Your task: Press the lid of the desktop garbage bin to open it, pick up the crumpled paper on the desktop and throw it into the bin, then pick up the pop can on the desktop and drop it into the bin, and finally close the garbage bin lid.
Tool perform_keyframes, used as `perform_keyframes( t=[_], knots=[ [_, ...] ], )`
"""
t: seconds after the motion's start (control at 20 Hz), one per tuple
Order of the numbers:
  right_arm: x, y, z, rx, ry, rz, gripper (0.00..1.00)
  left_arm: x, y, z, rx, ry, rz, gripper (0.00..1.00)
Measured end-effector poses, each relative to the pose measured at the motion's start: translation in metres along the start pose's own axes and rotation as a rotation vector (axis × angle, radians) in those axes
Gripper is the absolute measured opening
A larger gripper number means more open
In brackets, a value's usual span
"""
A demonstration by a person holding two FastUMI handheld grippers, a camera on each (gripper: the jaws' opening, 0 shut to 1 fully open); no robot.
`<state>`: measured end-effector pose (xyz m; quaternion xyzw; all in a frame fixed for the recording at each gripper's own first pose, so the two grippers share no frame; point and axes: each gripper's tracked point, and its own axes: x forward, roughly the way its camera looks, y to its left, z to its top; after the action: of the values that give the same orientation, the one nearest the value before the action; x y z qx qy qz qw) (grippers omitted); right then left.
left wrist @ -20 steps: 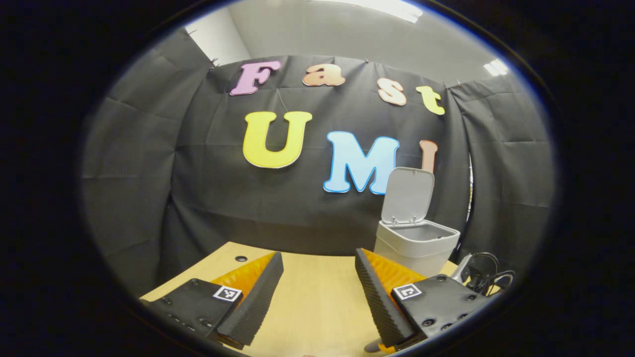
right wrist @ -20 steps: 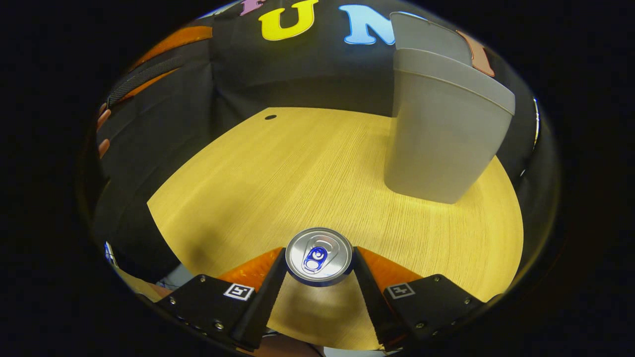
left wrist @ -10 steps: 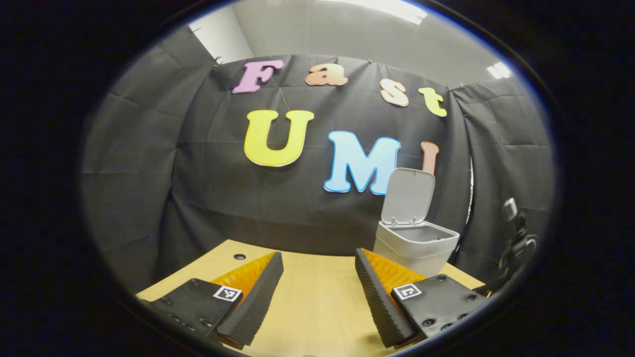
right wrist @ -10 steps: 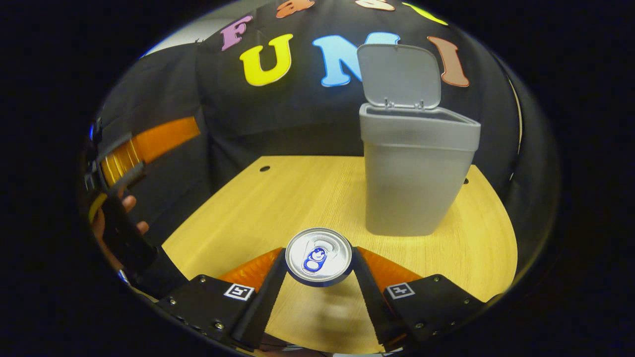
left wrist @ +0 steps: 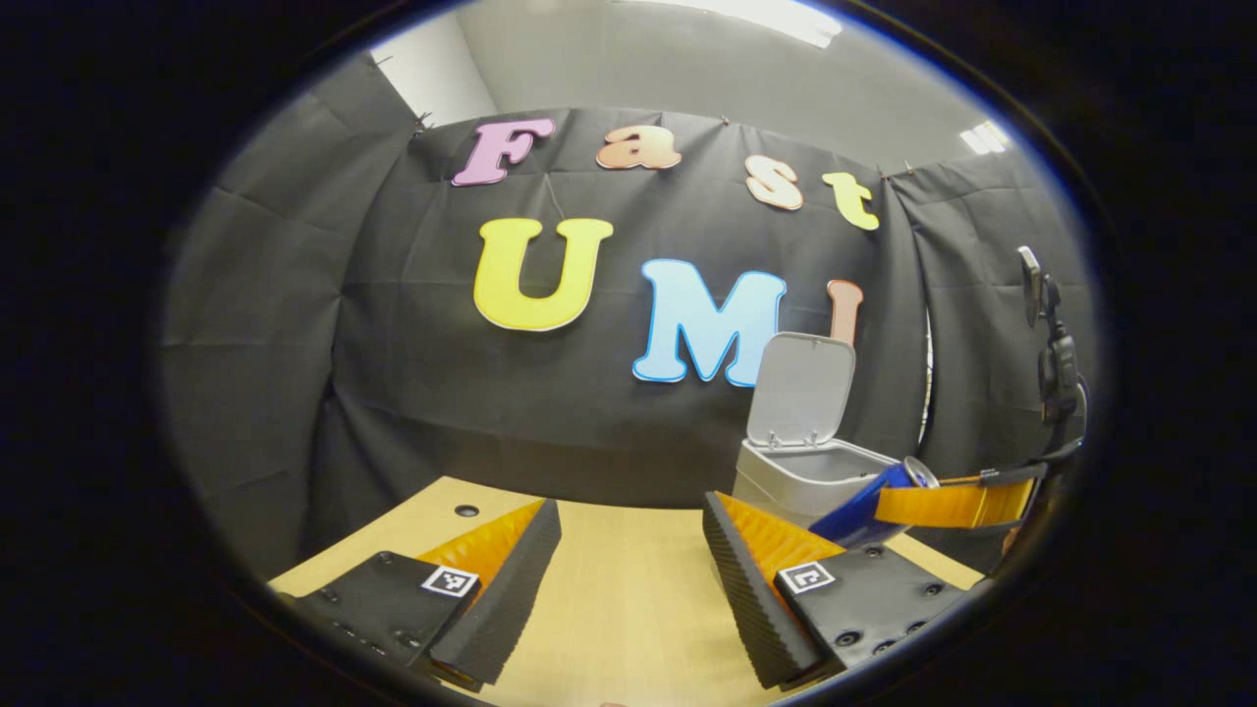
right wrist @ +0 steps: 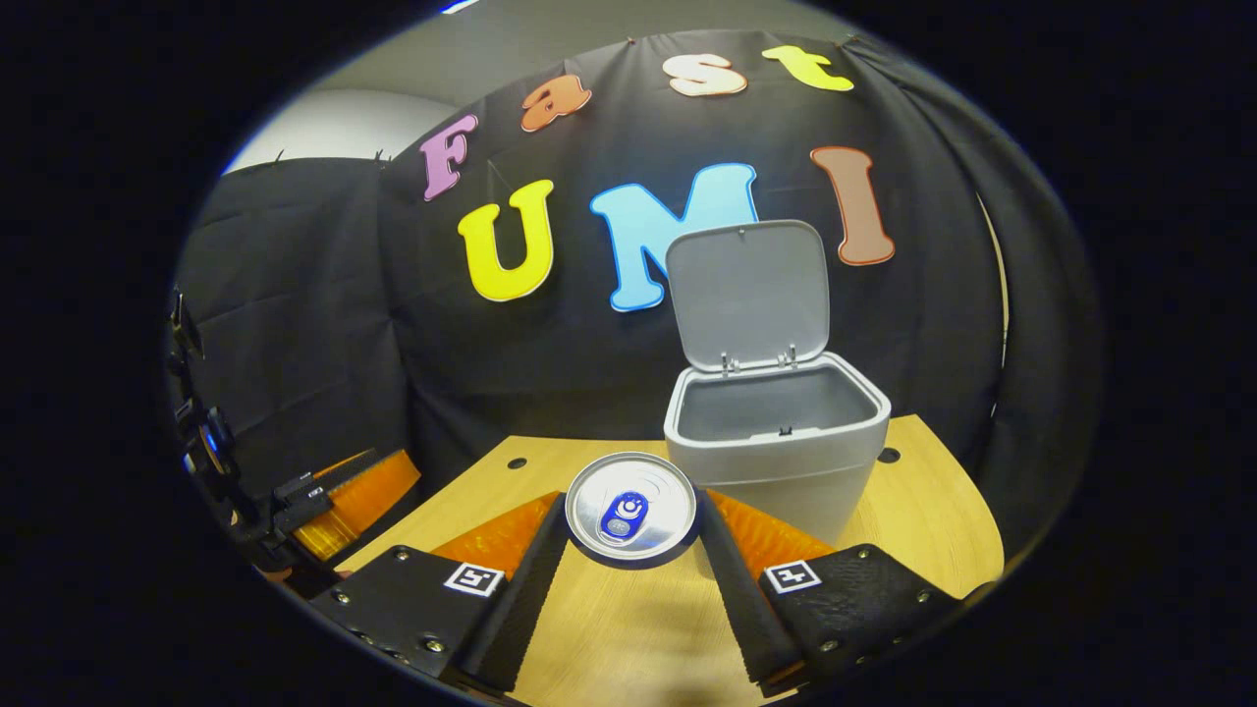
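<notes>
My right gripper is shut on the pop can, whose silver top faces the camera. It holds the can in the air just in front of the grey garbage bin, whose lid stands open and upright. In the left gripper view the blue can hangs tilted beside the bin, held by the other gripper coming in from the right. My left gripper is open over the wooden desk, with nothing between its fingers. The bin's inside looks dark; I cannot see its contents.
The desk has small round holes near its far edge. Black cloth walls close in behind the bin. The other gripper shows at the left edge of the right gripper view.
My right gripper has lifted the can off the desk and brought it up level with the bin's rim. In the left gripper view the can and its gripper have come in at the right.
</notes>
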<state>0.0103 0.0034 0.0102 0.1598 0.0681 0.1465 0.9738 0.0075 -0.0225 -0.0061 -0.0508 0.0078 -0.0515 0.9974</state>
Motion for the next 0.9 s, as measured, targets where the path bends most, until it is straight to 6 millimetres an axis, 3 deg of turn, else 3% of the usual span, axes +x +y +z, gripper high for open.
perform_keyframes(
  t=[0.25, 0.45, 0.65, 0.9],
  knots=[
    [0.009, -0.002, 0.043, -0.023, -0.132, -0.005, 0.81, 0.005, -0.005, 0.002, 0.011, -0.007, -0.006, 0.95],
    [0.022, -0.019, 0.077, -0.072, -0.237, -0.074, 0.81, 0.008, -0.006, 0.001, 0.010, -0.005, -0.005, 0.95],
    [0.043, -0.043, 0.079, -0.136, -0.225, -0.165, 0.81, 0.007, -0.002, 0.001, 0.009, -0.004, 0.003, 0.95],
    [0.072, -0.054, 0.061, -0.170, -0.152, -0.192, 0.81, 0.005, 0.001, -0.003, -0.001, 0.003, 0.009, 0.95]
  ],
)
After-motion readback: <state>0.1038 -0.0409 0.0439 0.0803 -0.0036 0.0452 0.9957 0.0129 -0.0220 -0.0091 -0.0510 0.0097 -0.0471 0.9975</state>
